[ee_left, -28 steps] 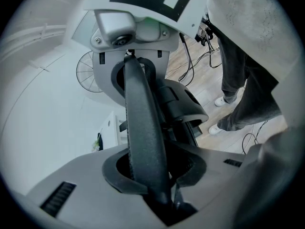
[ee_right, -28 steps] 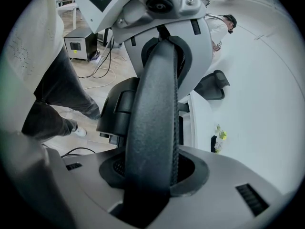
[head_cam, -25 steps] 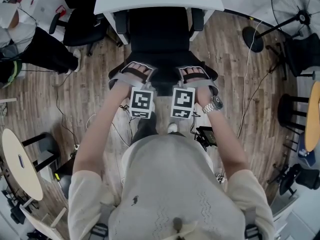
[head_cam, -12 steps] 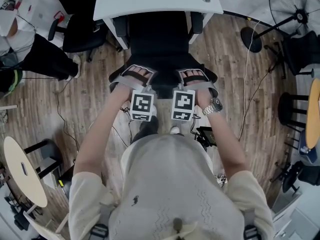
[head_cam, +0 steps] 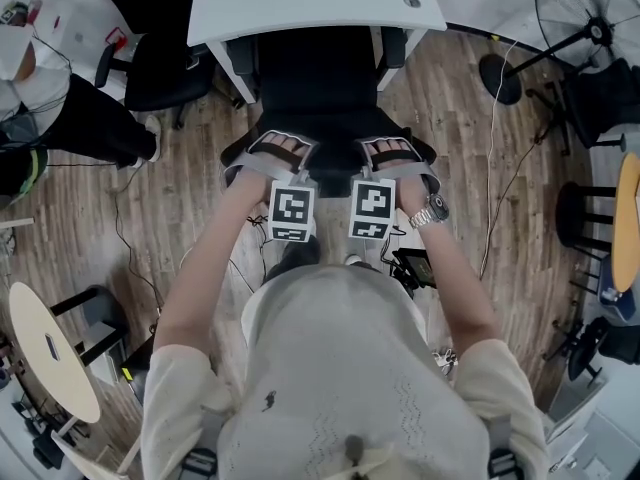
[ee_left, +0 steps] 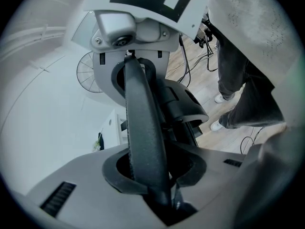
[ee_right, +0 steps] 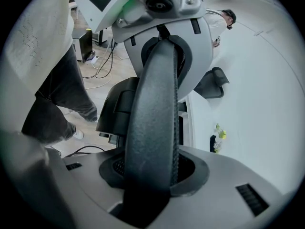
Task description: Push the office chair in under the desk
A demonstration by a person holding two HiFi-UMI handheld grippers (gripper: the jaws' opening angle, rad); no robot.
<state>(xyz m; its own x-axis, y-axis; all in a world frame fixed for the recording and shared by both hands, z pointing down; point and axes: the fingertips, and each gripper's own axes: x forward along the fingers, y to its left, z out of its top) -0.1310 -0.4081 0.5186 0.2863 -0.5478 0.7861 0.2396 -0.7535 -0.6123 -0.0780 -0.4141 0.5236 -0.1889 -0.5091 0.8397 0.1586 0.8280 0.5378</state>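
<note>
1. The left gripper and the right gripper sit side by side, each with its jaws clamped on the top edge of the office chair's backrest.
2. The chair's seat lies partly beneath the white desk, and its 2 armrests are at the desk's front edge.

Chair seat partly under desk near edge; left gripper and right gripper on its backrest top, side by side

The head view looks steeply down on the office chair, which both gripper views (pressed close) share.
</note>
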